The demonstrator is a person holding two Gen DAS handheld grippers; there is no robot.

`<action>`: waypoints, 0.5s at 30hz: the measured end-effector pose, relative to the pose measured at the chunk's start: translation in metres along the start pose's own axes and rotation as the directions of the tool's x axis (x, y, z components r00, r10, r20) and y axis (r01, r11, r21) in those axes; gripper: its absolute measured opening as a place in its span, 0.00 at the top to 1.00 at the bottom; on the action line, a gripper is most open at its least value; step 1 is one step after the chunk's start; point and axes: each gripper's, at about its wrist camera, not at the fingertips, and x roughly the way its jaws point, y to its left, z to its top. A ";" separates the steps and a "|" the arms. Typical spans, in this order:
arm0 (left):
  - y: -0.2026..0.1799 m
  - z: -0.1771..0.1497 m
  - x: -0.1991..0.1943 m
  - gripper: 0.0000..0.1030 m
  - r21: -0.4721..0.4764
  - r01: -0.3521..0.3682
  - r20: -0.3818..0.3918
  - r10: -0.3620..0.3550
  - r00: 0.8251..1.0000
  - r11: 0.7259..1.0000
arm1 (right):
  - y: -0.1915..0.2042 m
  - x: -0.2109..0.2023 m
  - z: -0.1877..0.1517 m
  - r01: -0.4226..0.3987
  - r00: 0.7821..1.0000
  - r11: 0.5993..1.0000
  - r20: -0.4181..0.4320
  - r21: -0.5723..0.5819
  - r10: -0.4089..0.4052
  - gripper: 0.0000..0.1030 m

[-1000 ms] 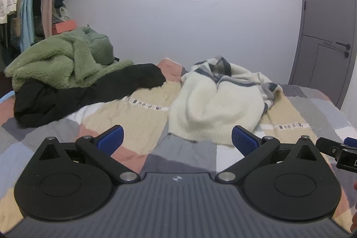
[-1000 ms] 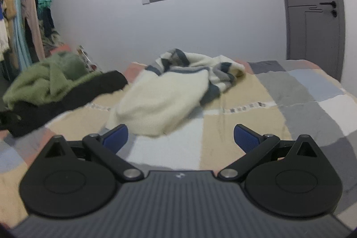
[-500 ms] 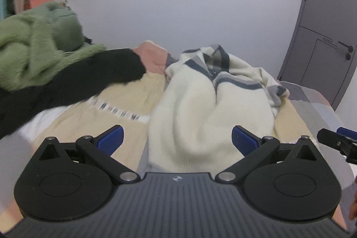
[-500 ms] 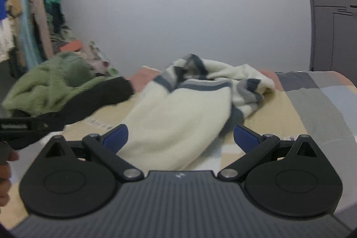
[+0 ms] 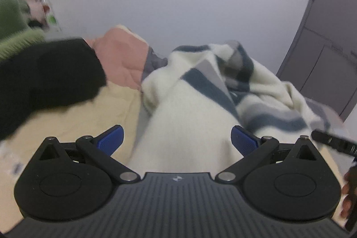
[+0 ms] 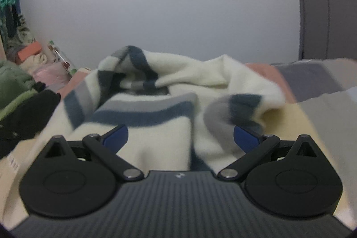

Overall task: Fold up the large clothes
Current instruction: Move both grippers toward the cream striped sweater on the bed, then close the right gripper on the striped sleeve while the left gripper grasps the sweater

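Observation:
A cream sweater (image 5: 189, 117) with navy and grey stripes lies crumpled on the patchwork bedspread (image 5: 93, 113). My left gripper (image 5: 177, 139) is open just in front of the sweater's plain cream body, which fills the gap between the blue pads without being pinched. In the right wrist view the same sweater (image 6: 156, 108) lies close ahead, its striped collar and a sleeve bunched up. My right gripper (image 6: 180, 137) is open over the near edge of the sweater, nothing clamped. The right gripper's tip (image 5: 332, 141) shows at the left view's right edge.
A black garment (image 5: 44, 81) and a green fleece (image 5: 11, 21) are piled at the left of the bed. A grey door (image 5: 330, 37) stands at the right, a white wall behind. Boxes and clutter (image 6: 33, 59) sit at the far left. A hand (image 5: 348, 189) shows at the right edge.
Both grippers have moved forward and lower toward the cream sweater, which now fills much more of each view. Both stay open.

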 end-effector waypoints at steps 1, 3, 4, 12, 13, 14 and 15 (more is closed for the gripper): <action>0.006 0.005 0.013 0.00 -0.031 0.021 -0.012 -0.021 1.000 0.999 | -0.001 0.012 0.001 -0.009 1.000 1.000 -0.010 0.015 0.009 0.01; 0.012 0.015 0.033 0.00 -0.084 0.047 -0.034 -0.050 0.998 0.995 | -0.001 0.031 0.002 -0.016 0.999 1.000 -0.038 0.021 0.016 0.03; 0.015 0.019 0.044 0.00 -0.105 0.067 -0.053 -0.073 0.996 0.992 | 0.002 0.040 0.002 -0.022 0.998 1.000 -0.062 0.013 0.022 0.07; 0.005 0.035 0.076 0.52 -0.148 0.107 -0.211 -0.137 0.968 0.983 | 0.004 0.058 0.009 -0.014 0.986 1.000 -0.164 0.017 0.016 0.63; 0.006 0.037 0.070 0.57 -0.155 0.111 -0.210 -0.143 0.967 0.982 | 0.004 0.053 0.012 -0.014 0.986 1.000 -0.168 0.025 0.018 0.78; 0.010 0.037 0.064 0.68 -0.189 0.124 -0.203 -0.162 0.966 0.974 | 0.002 0.047 0.016 -0.010 0.985 0.999 -0.171 0.040 0.016 0.84; 0.014 0.039 0.060 0.75 -0.217 0.132 -0.199 -0.176 0.964 0.967 | 0.000 0.041 0.019 -0.016 0.985 0.998 -0.173 0.053 0.025 0.85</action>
